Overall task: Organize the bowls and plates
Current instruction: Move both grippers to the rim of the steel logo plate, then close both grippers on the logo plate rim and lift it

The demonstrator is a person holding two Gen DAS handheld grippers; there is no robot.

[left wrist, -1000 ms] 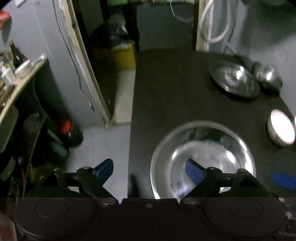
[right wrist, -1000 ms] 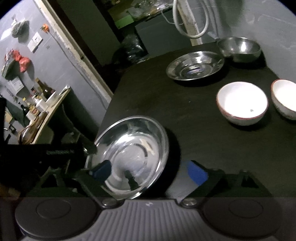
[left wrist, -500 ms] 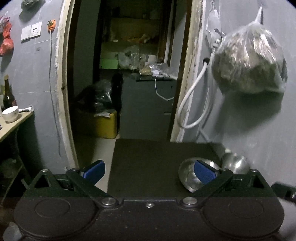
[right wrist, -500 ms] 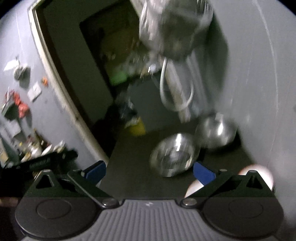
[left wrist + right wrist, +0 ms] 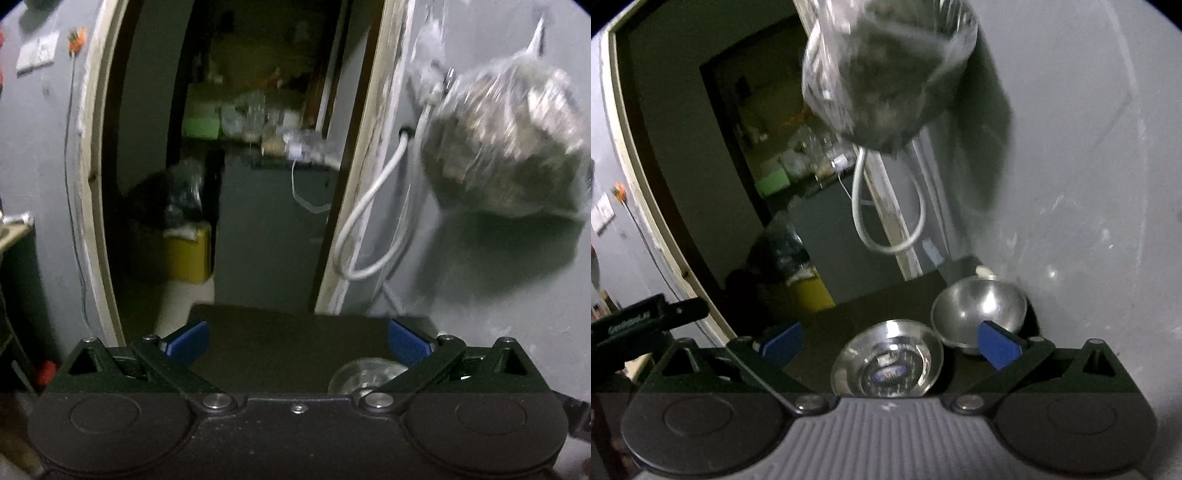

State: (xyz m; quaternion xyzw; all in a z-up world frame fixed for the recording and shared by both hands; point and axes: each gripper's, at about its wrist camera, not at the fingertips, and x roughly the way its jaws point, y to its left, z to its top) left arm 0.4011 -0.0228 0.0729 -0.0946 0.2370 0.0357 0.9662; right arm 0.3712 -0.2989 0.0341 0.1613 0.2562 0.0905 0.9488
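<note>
Steel plate [image 5: 888, 360] just beside steel bowl [image 5: 979, 310] on black table [image 5: 886, 302]; left gripper [image 5: 297, 338] and right gripper [image 5: 890, 341] both spread, empty.

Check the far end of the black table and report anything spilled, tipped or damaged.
Nothing stands out. In the right wrist view the steel plate lies flat on the black table, and the steel bowl sits upright beside it near the wall. No spill shows. The picture is blurred, so fine dents cannot be ruled out.

Black tool [image 5: 297, 338], blue pads [image 5: 408, 341], silver screws
</note>
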